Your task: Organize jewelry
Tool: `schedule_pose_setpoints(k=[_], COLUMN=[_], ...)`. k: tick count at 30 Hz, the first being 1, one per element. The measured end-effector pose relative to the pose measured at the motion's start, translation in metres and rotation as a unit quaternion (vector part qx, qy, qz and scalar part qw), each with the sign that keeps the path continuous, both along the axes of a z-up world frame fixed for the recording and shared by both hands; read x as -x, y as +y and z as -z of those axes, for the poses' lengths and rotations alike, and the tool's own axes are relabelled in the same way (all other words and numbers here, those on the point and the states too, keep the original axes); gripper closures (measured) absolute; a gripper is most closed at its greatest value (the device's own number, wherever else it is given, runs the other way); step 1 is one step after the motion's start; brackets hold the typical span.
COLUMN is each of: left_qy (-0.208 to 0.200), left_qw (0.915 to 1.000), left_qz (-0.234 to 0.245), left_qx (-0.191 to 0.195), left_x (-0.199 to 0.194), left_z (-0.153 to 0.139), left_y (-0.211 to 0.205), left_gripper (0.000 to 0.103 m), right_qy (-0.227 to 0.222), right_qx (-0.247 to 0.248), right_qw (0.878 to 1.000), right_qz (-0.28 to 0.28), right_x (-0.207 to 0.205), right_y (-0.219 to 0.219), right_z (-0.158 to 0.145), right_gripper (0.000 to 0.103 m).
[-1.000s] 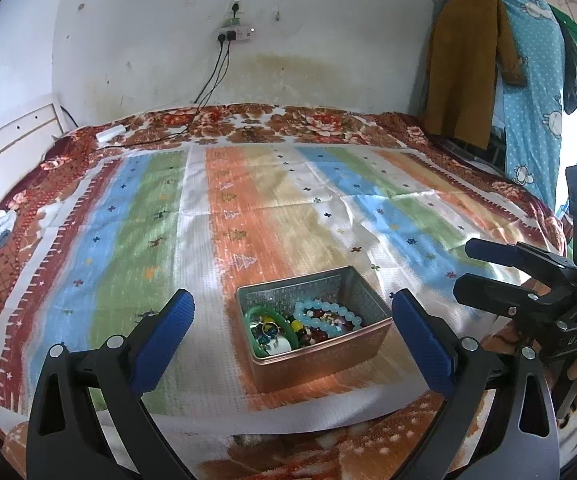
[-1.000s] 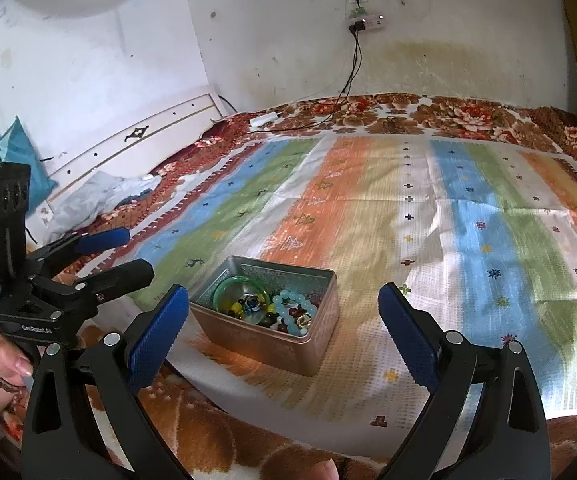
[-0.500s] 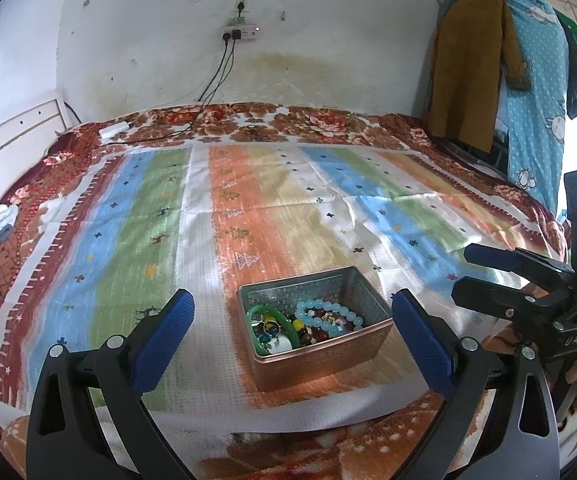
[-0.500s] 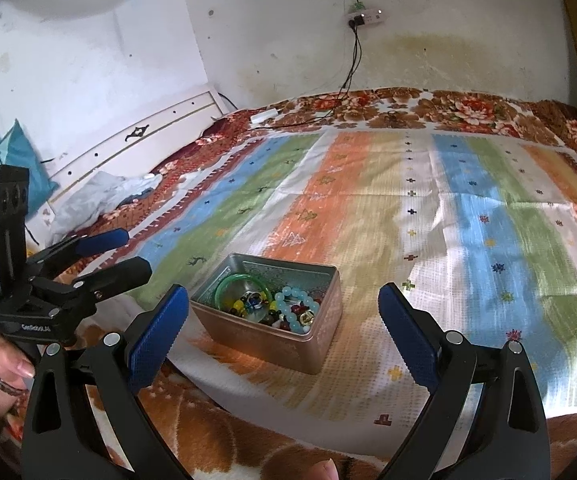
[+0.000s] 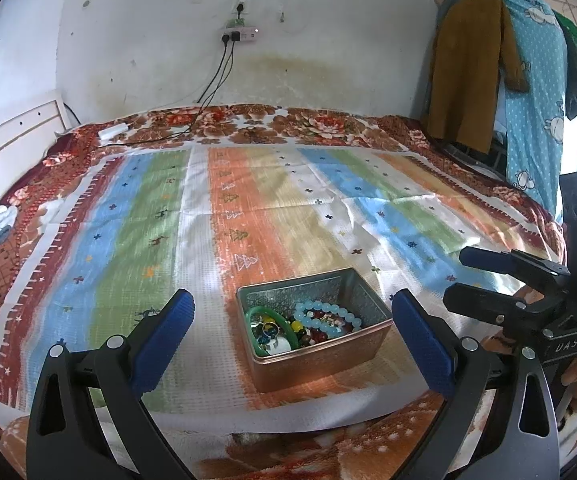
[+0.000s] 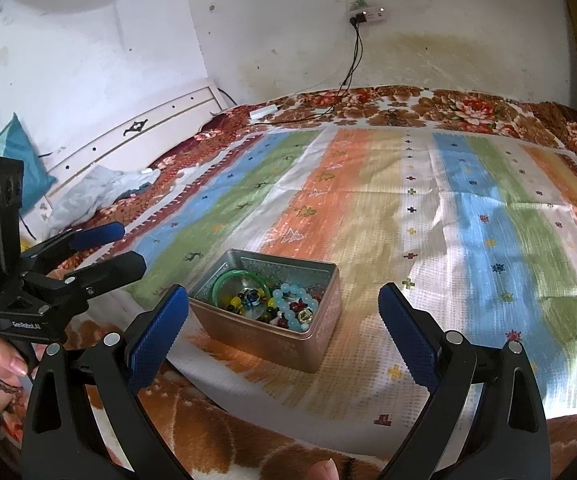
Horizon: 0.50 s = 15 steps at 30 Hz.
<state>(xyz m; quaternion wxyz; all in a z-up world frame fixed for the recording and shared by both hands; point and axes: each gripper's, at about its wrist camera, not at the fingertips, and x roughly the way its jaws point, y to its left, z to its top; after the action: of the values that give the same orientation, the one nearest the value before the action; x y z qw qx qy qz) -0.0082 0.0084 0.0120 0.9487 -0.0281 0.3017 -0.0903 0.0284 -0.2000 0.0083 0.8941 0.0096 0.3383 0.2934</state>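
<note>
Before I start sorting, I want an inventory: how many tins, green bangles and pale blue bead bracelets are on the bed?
Tin: 1
Green bangle: 1
Pale blue bead bracelet: 1
Total: 3
Small loose beads are too jumbled to count.

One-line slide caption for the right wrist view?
Open right gripper faces a metal tin of bracelets on a striped cloth; left gripper alongside.

one tin, two tongs, one bangle
</note>
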Motion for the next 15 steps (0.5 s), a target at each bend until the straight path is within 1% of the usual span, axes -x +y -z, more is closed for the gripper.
schedule_pose_setpoints(k=[15], left_qy=[-0.001], left_qw=[1.0], left_qz=[0.004], left_qx=[-0.001], left_x=[0.0012], left_z=[0.0012], left_y=[-0.0018], left_gripper=[0.006], right_qy=[-0.001], right_qx=[0.008], right_qw=[1.0], right_qz=[-0.005], right_x=[0.0008], right_y=[0.0036], right_z=[0.0019], right_gripper=[0.007])
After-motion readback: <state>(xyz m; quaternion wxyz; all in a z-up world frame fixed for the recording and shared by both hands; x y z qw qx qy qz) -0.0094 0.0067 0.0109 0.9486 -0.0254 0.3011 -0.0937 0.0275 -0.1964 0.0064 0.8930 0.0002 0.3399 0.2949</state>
